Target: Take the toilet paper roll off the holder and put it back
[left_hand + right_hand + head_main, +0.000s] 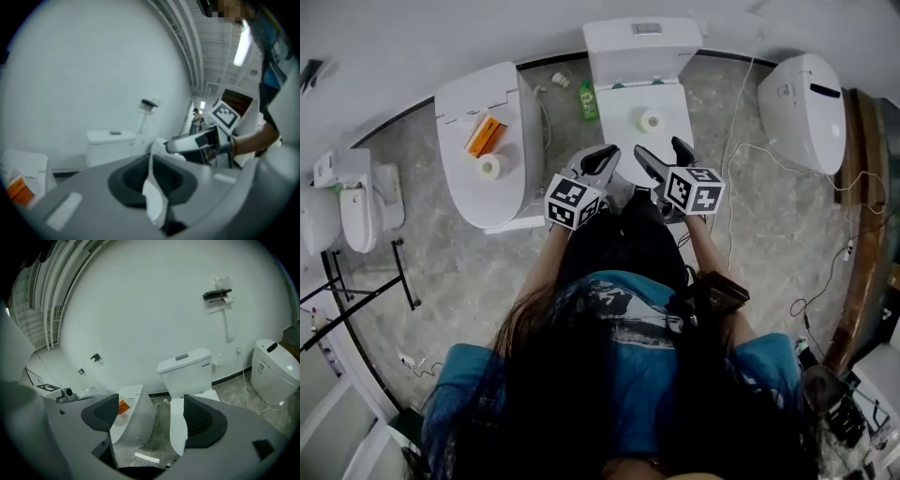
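A black wall holder (pixel 217 295) hangs high on the white wall, with a small white roll (pixel 228 300) at its right end. The same holder (pixel 150 103) shows far off in the left gripper view. Both grippers are held in front of the person's waist, well away from it. My left gripper (pixel 605 157) has its jaws nearly together, only a thin sliver between the pads, and holds nothing. My right gripper (pixel 662 150) is open and empty. Another roll (pixel 651 120) lies on the middle toilet's lid (pixel 661 98), and one more roll (pixel 490 167) on the left toilet (pixel 478 112).
An orange box (pixel 485 134) lies on the left toilet. A green bottle (pixel 587 101) stands on the floor between the toilets. A third toilet (pixel 802 98) is at the right, with white cables (pixel 750 150) trailing over the floor. A black stand (pixel 356 295) is at the left.
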`<state>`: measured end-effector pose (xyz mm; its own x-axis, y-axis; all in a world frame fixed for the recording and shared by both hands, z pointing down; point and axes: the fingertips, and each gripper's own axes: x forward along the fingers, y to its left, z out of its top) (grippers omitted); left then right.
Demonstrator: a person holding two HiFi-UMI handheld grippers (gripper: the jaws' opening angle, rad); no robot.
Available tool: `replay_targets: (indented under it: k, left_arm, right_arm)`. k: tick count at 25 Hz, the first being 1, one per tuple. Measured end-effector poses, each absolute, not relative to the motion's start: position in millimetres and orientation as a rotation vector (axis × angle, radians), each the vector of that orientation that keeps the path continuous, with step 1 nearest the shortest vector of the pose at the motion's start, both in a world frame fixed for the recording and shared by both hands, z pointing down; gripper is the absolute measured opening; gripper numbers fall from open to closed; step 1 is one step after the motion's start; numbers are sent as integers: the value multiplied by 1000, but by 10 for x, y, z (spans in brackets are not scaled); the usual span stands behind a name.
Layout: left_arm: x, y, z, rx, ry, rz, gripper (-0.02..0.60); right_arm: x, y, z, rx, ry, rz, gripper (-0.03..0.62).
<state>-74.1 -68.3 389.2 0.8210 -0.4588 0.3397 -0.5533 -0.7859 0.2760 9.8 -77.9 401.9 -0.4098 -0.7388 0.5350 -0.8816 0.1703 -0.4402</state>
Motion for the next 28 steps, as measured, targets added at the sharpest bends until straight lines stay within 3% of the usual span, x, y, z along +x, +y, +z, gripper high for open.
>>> replay_targets:
  k: [4, 6, 7, 10, 28]
  left_arm:
    - [-765, -555, 3750, 2683, -742, 347, 14]
    - [-746, -480, 3681, 2694, -737, 337, 14]
    - [-728, -439, 3653, 2698, -735, 335, 14]
    - [-652, -304, 3585, 2707, -729, 341, 14]
    - [82, 1194, 3508, 2601, -939, 245, 14]
  right_arm:
    - [136, -506, 3856, 1639, -2229, 1063, 437]
    - [194, -367, 3774, 1671, -2220, 1060, 395]
    - [244, -301, 3738, 1697, -2209, 1059, 333]
    - [441, -126, 3665, 1793, -2169, 1073, 46]
    - [1083, 1495, 3684, 1523, -2295, 1002, 32]
